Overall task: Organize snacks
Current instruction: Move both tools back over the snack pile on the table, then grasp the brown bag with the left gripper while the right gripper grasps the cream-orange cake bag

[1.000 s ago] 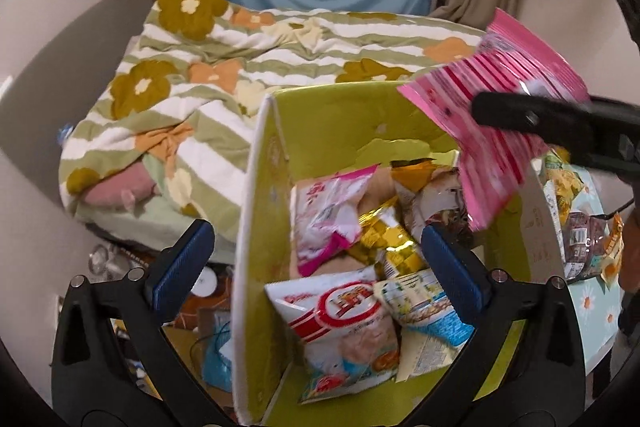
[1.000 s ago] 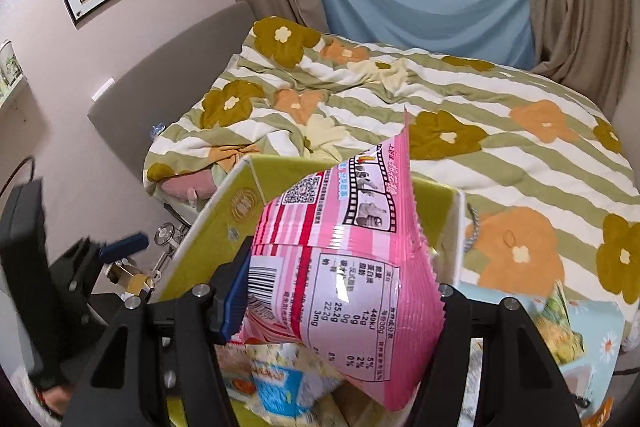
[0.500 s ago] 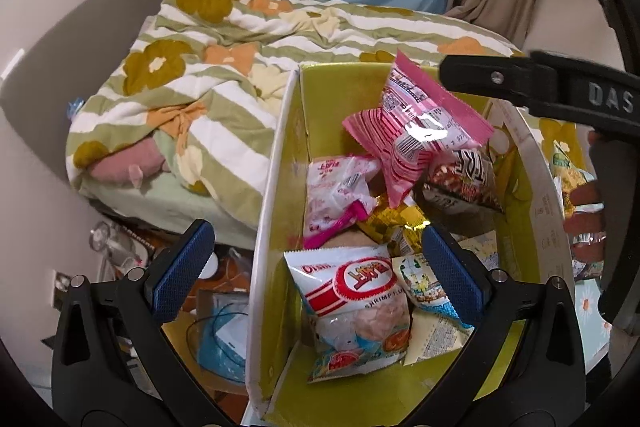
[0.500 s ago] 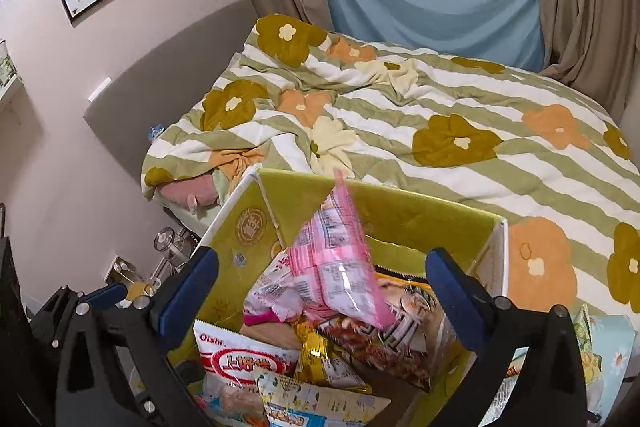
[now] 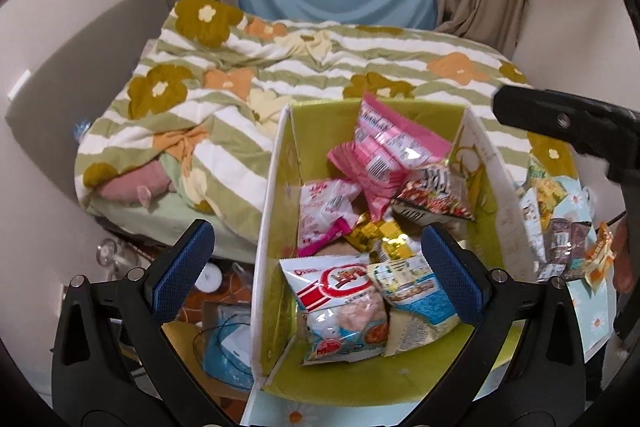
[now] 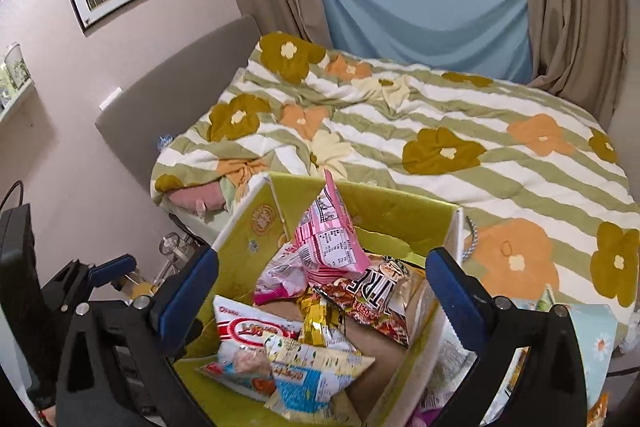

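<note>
Pink foil snack bag [image 6: 332, 243] leans on other packets inside yellow-green cardboard box [image 6: 248, 227]. Right tongs [image 6: 322, 293] and left tongs [image 5: 316, 269] both spread wide, empty; box's near wall cut off. Loose packets [image 5: 556, 223] lie right of box.

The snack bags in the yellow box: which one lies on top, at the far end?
The pink striped bag, leaning against the far wall of the yellow box. It rests over the dark red bag; the others lie lower, nearer the camera.
</note>
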Demonstrator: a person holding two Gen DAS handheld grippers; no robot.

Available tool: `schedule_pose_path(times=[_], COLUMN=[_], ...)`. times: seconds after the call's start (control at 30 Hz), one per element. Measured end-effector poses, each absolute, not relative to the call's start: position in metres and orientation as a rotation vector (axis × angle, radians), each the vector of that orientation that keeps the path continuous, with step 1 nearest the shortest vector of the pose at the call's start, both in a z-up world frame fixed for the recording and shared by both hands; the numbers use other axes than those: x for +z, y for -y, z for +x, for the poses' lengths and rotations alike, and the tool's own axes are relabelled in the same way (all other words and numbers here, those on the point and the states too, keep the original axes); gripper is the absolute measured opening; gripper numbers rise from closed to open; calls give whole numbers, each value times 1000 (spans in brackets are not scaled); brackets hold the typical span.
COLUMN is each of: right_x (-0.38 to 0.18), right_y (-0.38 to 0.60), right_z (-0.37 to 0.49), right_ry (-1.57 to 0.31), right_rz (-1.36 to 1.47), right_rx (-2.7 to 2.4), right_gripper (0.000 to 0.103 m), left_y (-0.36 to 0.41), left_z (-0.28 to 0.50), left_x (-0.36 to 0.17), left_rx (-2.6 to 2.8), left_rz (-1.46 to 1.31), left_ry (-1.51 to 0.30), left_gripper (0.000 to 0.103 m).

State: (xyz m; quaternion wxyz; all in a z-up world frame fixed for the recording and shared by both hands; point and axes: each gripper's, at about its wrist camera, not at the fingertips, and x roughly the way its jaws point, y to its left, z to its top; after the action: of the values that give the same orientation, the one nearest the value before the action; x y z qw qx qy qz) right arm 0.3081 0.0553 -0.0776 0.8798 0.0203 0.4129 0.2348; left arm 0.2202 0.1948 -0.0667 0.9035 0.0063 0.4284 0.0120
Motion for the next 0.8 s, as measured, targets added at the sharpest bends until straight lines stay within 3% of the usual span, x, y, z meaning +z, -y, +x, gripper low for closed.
schedule_pose_path(times=[0.47, 0.8], right_x=[-29, -42], right_y=[31, 138], right_z=[227, 188], right_ry=[-720, -739], right_rz=[15, 49], right_rx=[241, 52], right_gripper=[103, 103], left_y=[-114, -11], left_z=[207, 204], left_x=[-34, -48], left_rx=[-163, -297], left_rz=[59, 77], left_ry=[-801, -834], left_gripper=[103, 103])
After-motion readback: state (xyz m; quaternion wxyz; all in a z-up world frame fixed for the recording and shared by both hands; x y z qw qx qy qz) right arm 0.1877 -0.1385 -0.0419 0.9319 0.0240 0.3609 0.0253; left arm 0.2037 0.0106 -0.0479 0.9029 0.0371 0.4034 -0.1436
